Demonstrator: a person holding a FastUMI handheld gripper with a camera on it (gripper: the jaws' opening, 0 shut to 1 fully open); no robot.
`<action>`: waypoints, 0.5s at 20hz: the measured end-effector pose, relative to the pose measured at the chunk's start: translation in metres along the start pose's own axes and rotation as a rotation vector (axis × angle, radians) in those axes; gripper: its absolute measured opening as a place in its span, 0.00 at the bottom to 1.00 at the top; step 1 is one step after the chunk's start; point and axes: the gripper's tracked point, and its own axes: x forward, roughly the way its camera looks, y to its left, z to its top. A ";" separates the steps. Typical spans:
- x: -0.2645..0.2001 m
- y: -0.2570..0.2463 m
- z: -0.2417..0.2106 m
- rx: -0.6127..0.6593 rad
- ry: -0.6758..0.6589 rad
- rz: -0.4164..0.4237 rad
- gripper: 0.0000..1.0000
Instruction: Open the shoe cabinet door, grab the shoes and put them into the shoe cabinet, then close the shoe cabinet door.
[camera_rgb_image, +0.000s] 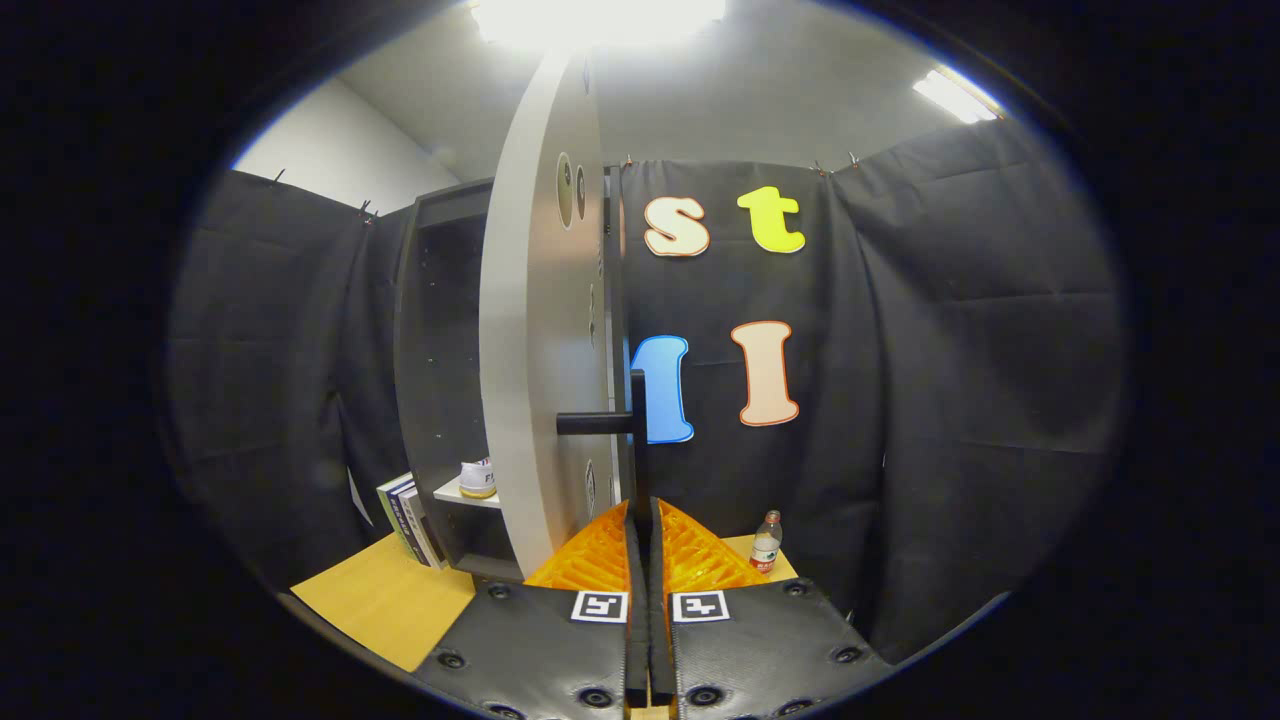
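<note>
The dark shoe cabinet (440, 330) stands on the wooden table, and its pale door (535, 340) is swung out towards me, seen almost edge-on. A black handle (637, 420) sticks out of the door's face. My gripper (641, 512) is shut on the lower end of that handle's upright bar, with both fingers pressed together around it. Inside the cabinet, a white shoe with a tan sole (478, 478) sits on a low white shelf (455, 493), to the left of the door.
A few books (408, 520) lean against the cabinet's left side on the wooden table (380, 600). A small plastic bottle (766, 541) stands on the table to the right of my fingers, near the black cloth wall.
</note>
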 end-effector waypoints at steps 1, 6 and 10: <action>0.000 -0.002 0.001 0.006 -0.007 0.008 0.02; -0.015 -0.020 0.002 0.082 -0.031 0.006 0.21; -0.041 -0.035 0.006 0.073 -0.036 -0.065 0.61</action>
